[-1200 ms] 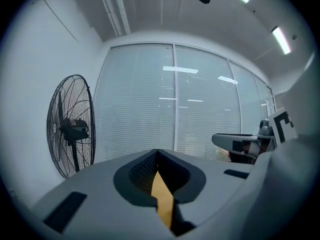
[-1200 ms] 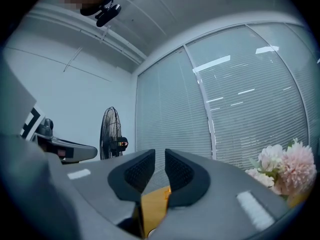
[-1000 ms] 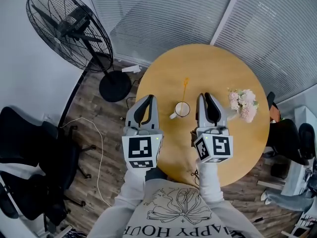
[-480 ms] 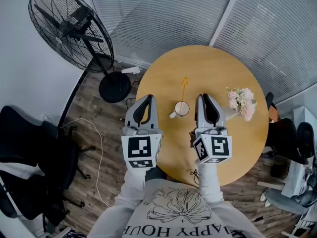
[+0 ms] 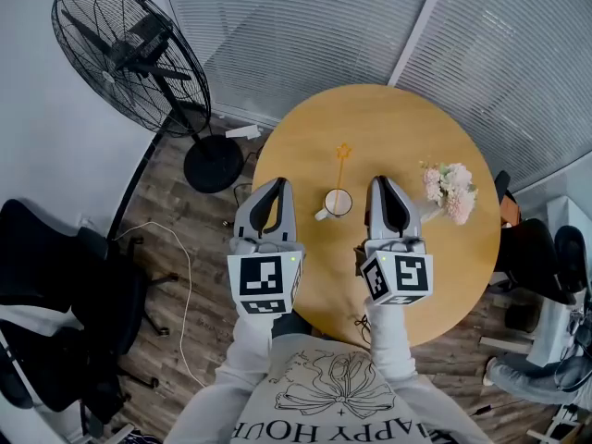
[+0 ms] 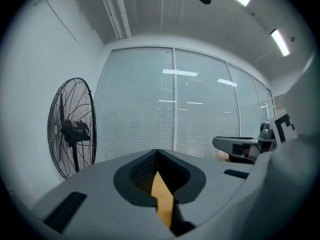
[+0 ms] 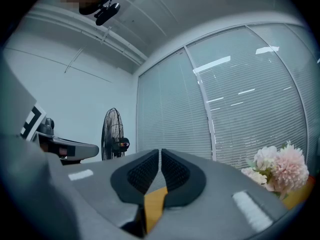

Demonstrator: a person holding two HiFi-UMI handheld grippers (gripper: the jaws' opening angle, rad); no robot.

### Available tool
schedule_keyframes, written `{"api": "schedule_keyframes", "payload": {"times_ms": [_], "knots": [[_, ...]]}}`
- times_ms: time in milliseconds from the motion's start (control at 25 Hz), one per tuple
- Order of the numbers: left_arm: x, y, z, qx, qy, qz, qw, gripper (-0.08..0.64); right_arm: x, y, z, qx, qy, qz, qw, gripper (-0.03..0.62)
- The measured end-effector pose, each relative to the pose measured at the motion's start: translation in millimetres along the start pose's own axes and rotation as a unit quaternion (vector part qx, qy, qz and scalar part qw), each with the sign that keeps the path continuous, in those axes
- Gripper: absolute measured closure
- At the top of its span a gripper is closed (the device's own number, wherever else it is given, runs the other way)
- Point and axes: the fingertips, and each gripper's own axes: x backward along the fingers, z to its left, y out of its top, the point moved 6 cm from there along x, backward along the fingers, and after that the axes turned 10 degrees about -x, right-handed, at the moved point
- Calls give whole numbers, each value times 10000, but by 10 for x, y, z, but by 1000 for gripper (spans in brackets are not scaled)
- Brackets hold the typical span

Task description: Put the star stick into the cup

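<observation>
Star stick (image 5: 343,151) upright inside cup (image 5: 338,203), frame centre, on round bench (image 5: 398,118). Left hand-held gripper (image 5: 278,186) and right hand-held gripper (image 5: 380,182) either side of cup, jaws closed together, holding nothing.

Honey-tan table (image 5: 407,128), white cup (image 5: 338,203), orange-yellow star stick (image 5: 342,160). Pink and cream flowers (image 5: 450,192). Black wire fan (image 5: 129,54). Left gripper (image 5: 277,185) and right gripper (image 5: 381,181) pale grey, with black-and-white square markers. Floor (image 5: 185,248) brown wood grain; blinds (image 5: 296,26) pale grey stripes.
</observation>
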Motion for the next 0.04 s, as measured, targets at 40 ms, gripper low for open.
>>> {"api": "schedule_keyframes", "payload": {"times_ms": [40], "knots": [[-5,1,-6,-2,-7,-12,10000,554,1,2,-12,-6,-15,-9,10000,572]]}}
